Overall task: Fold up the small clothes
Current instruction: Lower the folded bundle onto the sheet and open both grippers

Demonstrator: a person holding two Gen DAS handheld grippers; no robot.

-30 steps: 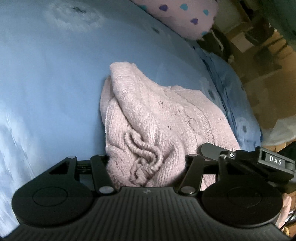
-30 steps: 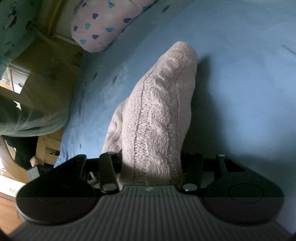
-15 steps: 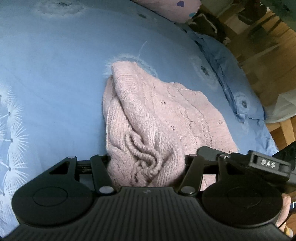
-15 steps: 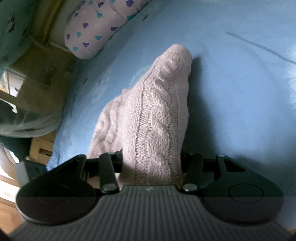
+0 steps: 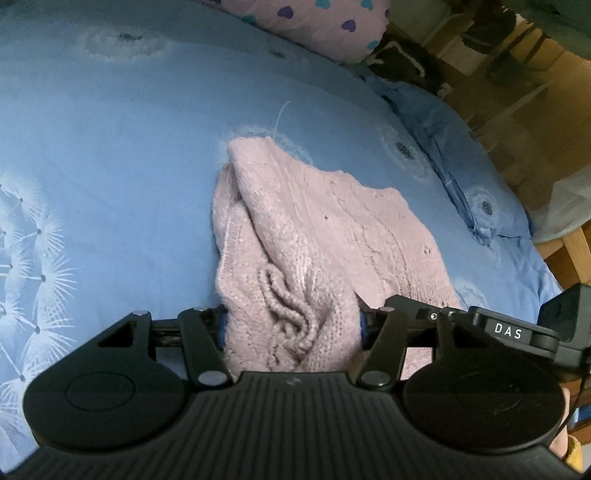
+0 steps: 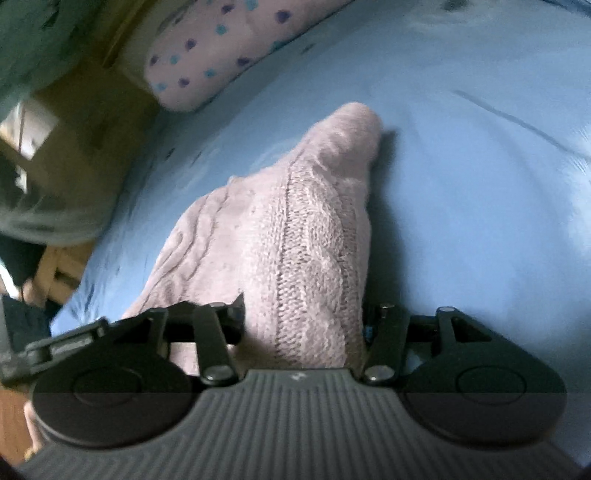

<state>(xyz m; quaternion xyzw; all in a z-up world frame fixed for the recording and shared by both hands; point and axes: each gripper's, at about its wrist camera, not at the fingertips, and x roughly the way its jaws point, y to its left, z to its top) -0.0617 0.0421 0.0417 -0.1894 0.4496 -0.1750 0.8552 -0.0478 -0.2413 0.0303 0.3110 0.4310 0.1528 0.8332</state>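
Left wrist view: the left hand-held gripper [image 5: 291,326] is clamped on a bunched edge of a pale pink cable-knit sweater [image 5: 317,240], with knit fabric filling the gap between its two fingers. The garment rises from the bed toward the camera; its far end rests in a rounded fold on the blue duvet [image 5: 110,147], which is printed with white dandelion heads. To the right the sweater spreads in a flatter panel that reaches the right hand-held gripper [image 5: 517,332], whose black body bears the letters "DAS". A pink pillow [image 5: 317,22] with purple and teal hearts lies at the far edge of the bed, and wooden furniture [image 5: 535,74] stands past the bed's right side. Right wrist view, somewhat blurred: the right hand-held gripper [image 6: 303,325] is likewise closed on the sweater [image 6: 295,229], a cabled strip of it passing between the fingers. From there the knit runs away from the camera to a rounded tip lying on the duvet [image 6: 480,203], and a second panel drapes to the left toward the other gripper's black body. The heart-print pillow [image 6: 214,55] appears at upper left.
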